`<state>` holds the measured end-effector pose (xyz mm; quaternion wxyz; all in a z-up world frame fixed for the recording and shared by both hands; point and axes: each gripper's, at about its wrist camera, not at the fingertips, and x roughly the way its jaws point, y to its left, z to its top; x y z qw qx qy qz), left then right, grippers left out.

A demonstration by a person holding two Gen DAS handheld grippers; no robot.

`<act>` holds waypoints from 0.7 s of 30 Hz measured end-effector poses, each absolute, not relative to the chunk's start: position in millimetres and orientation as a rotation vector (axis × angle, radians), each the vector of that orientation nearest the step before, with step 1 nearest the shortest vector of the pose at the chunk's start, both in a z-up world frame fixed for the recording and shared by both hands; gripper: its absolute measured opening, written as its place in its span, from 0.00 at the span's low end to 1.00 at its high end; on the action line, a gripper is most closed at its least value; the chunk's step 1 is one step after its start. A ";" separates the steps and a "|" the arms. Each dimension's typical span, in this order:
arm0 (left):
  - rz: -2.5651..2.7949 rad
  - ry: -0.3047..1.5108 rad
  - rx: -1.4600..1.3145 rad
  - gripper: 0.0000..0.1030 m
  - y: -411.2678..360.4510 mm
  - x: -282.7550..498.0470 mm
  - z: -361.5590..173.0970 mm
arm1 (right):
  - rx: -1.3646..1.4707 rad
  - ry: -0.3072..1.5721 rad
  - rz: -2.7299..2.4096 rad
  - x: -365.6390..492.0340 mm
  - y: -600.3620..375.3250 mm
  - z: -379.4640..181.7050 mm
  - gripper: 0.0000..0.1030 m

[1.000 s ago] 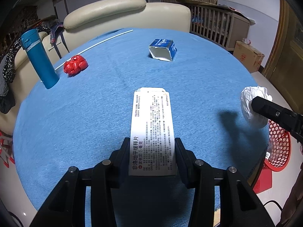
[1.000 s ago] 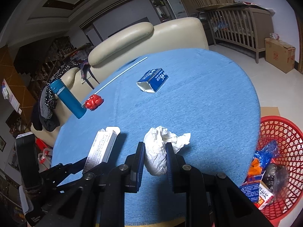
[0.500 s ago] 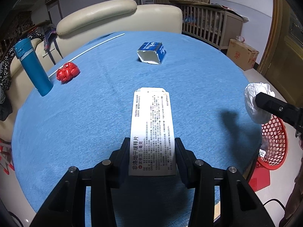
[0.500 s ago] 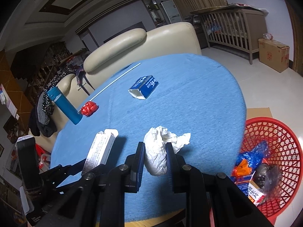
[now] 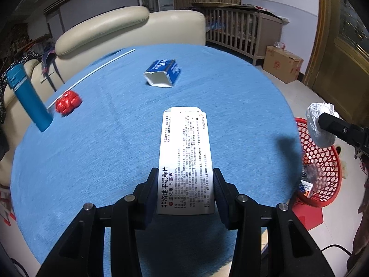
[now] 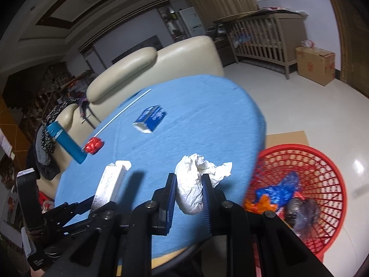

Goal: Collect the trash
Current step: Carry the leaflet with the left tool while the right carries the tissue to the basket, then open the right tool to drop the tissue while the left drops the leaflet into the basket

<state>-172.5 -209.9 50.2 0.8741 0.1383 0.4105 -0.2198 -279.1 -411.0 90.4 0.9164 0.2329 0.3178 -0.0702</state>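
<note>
Both tongs grip trash: left a box, right tissue (basket contents blurred).

Both tools carried sideways toward the red basket.

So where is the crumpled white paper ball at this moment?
The crumpled white paper ball is clamped in the right gripper, held above the near edge of the round blue table, just left of the red mesh basket in the right wrist view.

The white medicine box reads "非洛地平缓释片", "5毫克" and "AstraZeneca".
</note>
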 end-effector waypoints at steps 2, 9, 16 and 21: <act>-0.476 0.852 0.299 0.45 -216.8 -175.7 51.0 | 0.487 0.650 -0.177 -285.5 -424.0 90.0 0.22; -0.535 0.840 0.328 0.45 -241.4 -188.3 52.5 | 0.527 0.642 -0.283 -306.4 -467.5 85.6 0.22; -0.608 0.827 0.366 0.45 -271.6 -202.8 53.9 | 0.556 0.656 -0.375 -324.7 -505.4 74.2 0.22; -0.668 0.810 0.396 0.45 -293.8 -216.0 56.2 | 0.564 0.668 -0.393 -330.3 -518.7 66.6 0.22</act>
